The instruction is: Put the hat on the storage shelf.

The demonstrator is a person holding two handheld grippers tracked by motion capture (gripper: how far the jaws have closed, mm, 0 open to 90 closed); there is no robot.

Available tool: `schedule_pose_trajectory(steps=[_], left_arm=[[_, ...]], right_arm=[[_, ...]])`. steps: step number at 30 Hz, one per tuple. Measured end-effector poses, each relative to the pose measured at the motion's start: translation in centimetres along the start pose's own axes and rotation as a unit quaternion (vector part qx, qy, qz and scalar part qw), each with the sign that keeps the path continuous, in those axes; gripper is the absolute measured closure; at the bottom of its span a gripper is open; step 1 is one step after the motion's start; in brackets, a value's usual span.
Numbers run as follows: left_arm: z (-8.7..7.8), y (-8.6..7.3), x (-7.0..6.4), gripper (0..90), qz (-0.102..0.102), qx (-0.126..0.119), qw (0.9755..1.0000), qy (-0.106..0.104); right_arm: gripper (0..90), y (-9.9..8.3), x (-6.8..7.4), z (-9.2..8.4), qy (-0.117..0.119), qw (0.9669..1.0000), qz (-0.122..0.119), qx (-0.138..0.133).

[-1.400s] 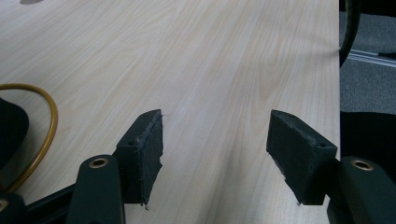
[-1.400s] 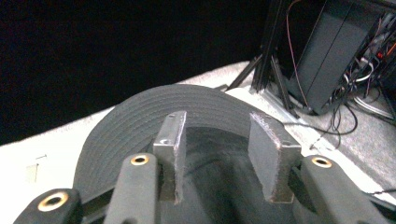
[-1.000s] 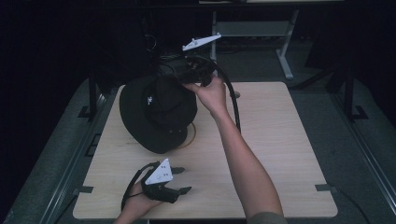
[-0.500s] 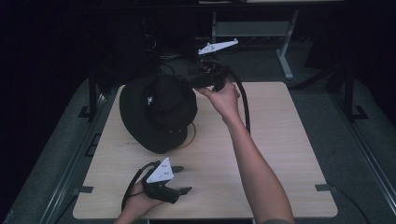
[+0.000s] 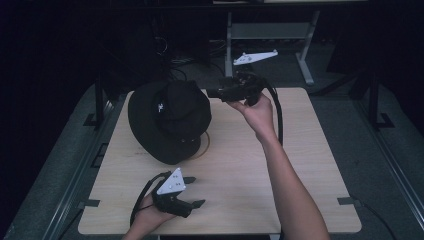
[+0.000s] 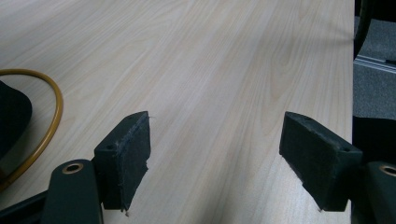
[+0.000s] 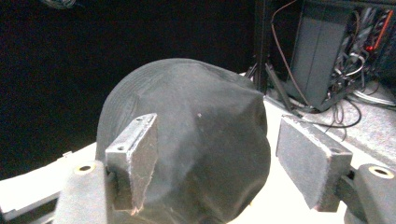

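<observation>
Two wide-open tongs: left tongs (image 5: pixel 192 191) low on pale woodgrain bench (image 5: pixel 300 165), right tongs (image 5: pixel 216 92) upper centre beside soft, round black hat (image 5: pixel 169 120).

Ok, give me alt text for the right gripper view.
A black hat sits just ahead of the right tool, whose two jaws stand open with nothing between them. Behind it lie a dark background and tangled cables.

Matt black cloth hat (image 5: pixel 169 120) on a smooth pale wood-grain table (image 5: pixel 300 165).
</observation>
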State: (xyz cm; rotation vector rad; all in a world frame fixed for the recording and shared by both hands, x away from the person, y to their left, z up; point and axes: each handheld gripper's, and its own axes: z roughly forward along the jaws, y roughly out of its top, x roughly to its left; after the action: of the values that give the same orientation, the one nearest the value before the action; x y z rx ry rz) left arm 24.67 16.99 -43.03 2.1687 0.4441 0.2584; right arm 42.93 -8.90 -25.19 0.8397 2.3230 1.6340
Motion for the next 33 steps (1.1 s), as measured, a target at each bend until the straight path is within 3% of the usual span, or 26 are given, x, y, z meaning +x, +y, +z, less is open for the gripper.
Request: schedule_pose_trajectory(steps=[14, 33], left_arm=[[-0.1, -0.1, 0.2, 23.9, 0.0, 0.0, 1.0, 0.005], [-0.2, -0.2, 0.3, 23.5, -0.003, 0.005, 1.0, 0.008]], right_arm=[[26.7, -2.6, -0.6, -3.4, -0.02, 0.9997, 0.011, 0.009], [25.5, -7.8, -0.7, -7.5, -0.032, 0.999, 0.028, 0.01]])
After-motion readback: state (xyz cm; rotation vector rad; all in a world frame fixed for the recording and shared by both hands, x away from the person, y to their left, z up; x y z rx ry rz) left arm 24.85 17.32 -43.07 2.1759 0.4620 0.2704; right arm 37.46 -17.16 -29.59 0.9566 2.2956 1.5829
